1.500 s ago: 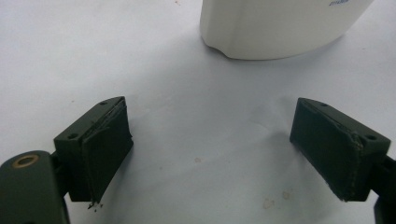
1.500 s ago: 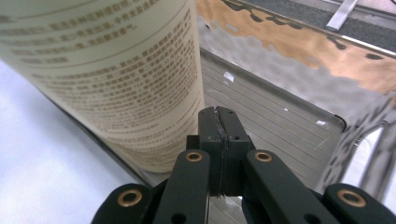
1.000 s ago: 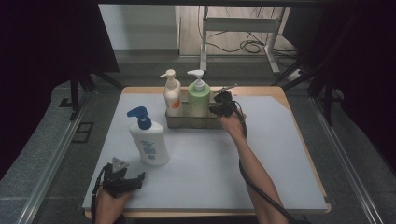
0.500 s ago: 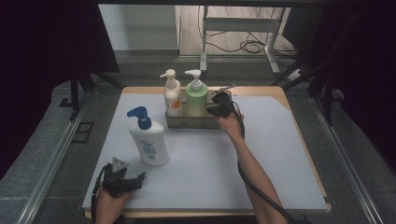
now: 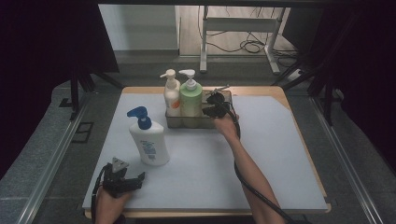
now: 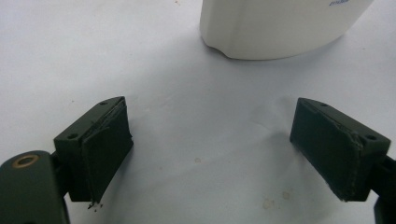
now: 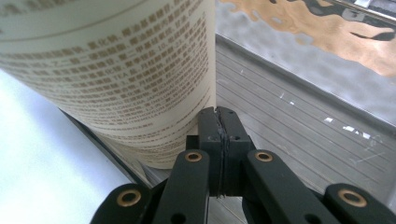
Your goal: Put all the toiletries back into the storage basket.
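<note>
two pump bottles standing in the clear tray at the table's far side: one cream with an orange label, one green. third, a white bottle with a blue pump, left out on the mat, likely next to go in. right gripper clenched on nothing, nosed into the tray's free end beside the green bottle. left gripper released, resting near the white bottle.
</note>
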`<state>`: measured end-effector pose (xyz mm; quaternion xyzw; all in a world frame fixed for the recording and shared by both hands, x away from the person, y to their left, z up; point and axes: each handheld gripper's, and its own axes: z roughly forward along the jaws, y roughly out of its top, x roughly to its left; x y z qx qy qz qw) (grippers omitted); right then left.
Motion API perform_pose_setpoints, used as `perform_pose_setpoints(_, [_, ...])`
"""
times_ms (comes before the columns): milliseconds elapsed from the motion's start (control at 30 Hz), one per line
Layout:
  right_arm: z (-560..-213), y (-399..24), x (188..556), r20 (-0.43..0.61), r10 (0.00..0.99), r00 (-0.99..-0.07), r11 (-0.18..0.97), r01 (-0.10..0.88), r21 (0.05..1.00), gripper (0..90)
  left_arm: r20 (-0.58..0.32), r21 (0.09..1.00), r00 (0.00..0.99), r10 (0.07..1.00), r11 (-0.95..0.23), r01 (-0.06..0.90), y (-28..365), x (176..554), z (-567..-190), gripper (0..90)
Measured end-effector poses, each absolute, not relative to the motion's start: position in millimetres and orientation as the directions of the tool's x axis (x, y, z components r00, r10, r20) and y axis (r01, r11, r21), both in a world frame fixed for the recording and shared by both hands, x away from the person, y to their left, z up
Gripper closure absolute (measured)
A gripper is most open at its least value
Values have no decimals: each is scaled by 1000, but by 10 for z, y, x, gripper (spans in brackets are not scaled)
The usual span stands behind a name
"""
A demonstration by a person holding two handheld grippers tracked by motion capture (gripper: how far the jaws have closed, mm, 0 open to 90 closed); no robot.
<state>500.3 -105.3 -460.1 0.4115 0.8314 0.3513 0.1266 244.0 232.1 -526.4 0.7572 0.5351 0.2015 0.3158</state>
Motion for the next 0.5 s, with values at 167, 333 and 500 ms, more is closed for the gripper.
perform_pose_setpoints(167, [-4594, -1033, 4999, 76, 779, -623, 413, 600, 685, 893, -33, 694, 346, 938, -227, 683, 2321, 2440, -5264, 119])
perform_pose_setpoints(333, [-4588, -1024, 4989, 76, 784, -616, 409, 605, 683, 894, -33, 694, 346, 938, -228, 683, 2321, 2440, -5264, 119])
perform_pose_setpoints(500, [-4588, -1027, 4983, 73, 781, -620, 413, 600, 684, 884, -33, 694, 346, 938, -227, 683, 2320, 2440, -5264, 119])
